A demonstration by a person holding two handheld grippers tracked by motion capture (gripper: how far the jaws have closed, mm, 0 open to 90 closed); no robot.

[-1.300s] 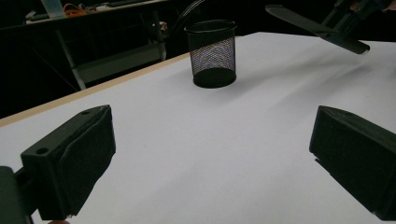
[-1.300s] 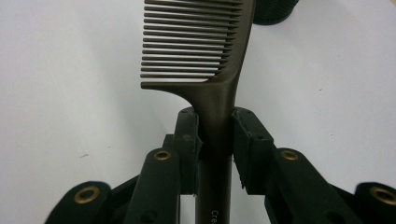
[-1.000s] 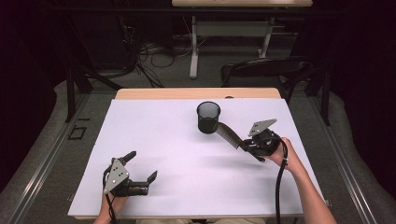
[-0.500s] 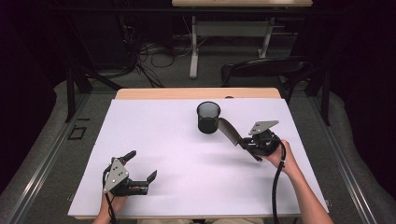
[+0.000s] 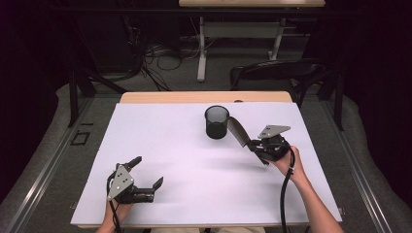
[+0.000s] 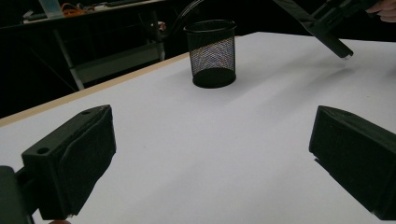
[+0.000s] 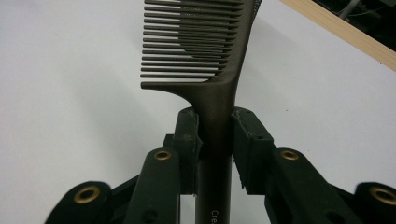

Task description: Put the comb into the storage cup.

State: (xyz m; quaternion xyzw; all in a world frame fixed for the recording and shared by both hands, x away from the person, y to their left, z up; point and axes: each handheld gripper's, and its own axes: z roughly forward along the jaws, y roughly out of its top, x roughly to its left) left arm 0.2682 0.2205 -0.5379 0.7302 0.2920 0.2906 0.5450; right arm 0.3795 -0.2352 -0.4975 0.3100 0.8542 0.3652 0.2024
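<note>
Two hand-held grippers: right one [image 5: 253,145] clamped on comb [image 5: 236,130], teeth end just beside cup [image 5: 216,122]; left one [image 5: 145,175] released, nearer tabletop [image 5: 160,136] front edge, well apart from cup.

In your right gripper view the comb [image 7: 205,60] runs off the top edge, so its tip is lost, and its handle runs off the bottom, where the print is cut short after a few letters. Behind its teeth the mesh cup [image 7: 219,28] is mostly covered. In your left gripper view the right gripper [image 6: 327,18] is cropped at the top edge.
</note>
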